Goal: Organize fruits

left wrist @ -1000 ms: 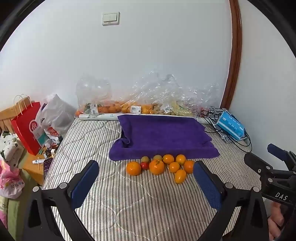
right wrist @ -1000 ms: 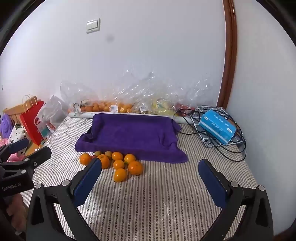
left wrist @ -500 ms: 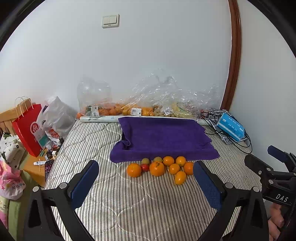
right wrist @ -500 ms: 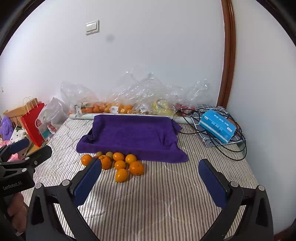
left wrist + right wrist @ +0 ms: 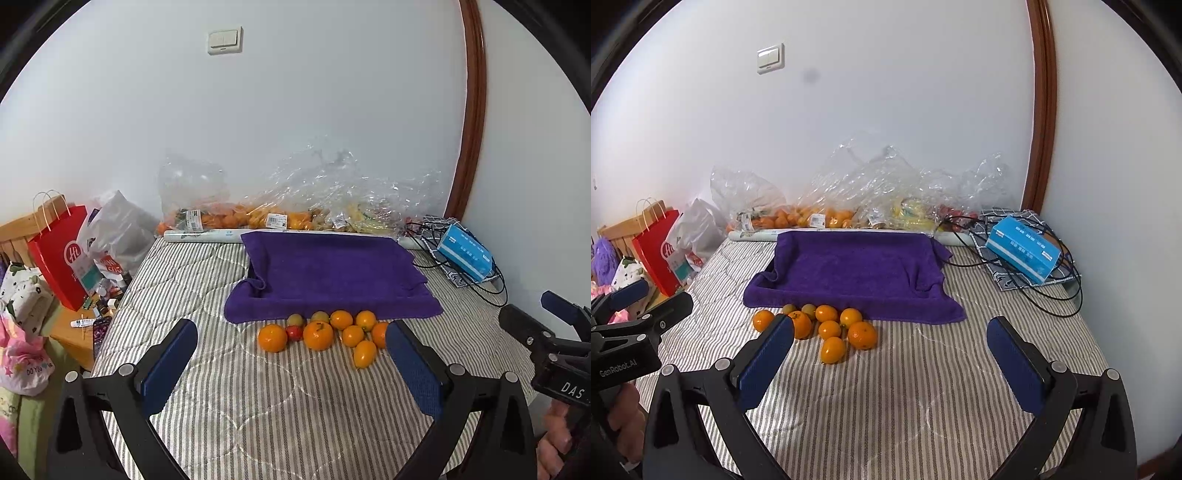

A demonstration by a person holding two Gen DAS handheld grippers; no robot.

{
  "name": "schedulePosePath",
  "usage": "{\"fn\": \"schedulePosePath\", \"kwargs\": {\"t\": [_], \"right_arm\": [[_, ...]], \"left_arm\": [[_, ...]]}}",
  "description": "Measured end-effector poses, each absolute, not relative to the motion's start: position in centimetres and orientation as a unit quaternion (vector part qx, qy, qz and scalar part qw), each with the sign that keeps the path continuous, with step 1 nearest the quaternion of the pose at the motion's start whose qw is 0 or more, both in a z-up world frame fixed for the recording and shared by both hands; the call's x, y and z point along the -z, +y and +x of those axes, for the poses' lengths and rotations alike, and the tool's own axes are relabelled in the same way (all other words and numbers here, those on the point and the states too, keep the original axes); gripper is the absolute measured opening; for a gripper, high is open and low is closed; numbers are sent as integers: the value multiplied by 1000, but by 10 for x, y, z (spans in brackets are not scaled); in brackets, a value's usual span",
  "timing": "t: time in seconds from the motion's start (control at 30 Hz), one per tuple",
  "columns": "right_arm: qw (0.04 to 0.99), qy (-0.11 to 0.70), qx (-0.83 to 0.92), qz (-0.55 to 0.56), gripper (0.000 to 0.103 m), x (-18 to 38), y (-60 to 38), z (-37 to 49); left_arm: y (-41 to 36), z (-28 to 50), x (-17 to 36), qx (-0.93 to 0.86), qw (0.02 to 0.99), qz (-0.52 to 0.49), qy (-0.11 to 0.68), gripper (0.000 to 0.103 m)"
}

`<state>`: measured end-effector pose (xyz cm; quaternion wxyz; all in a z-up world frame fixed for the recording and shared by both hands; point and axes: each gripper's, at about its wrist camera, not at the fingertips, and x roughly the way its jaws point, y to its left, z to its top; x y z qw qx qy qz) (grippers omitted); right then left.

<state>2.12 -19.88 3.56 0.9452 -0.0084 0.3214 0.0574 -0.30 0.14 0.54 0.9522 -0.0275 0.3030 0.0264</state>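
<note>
A cluster of several oranges lies on the striped mattress with two small greenish fruits and a small red one, just in front of a purple towel draped over a tray. The cluster also shows in the right wrist view, as does the towel. My left gripper is open and empty, hovering short of the fruits. My right gripper is open and empty, to the right of the cluster.
Clear plastic bags of fruit line the wall behind the towel. A blue box on cables lies at the back right. A red paper bag and a grey bag stand off the mattress's left edge.
Both grippers have tilted or risen slightly, so the fruits and towel sit a little lower in both views. Nothing on the mattress has moved.
</note>
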Motion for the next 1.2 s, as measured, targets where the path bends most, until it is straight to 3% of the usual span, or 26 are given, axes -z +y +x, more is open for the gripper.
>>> {"fn": "schedulePosePath", "kwargs": {"t": [1.2], "right_arm": [[948, 312, -66, -8, 103, -36, -195, 19]], "left_arm": [[6, -1, -6, -27, 953, -33, 299, 102]]}}
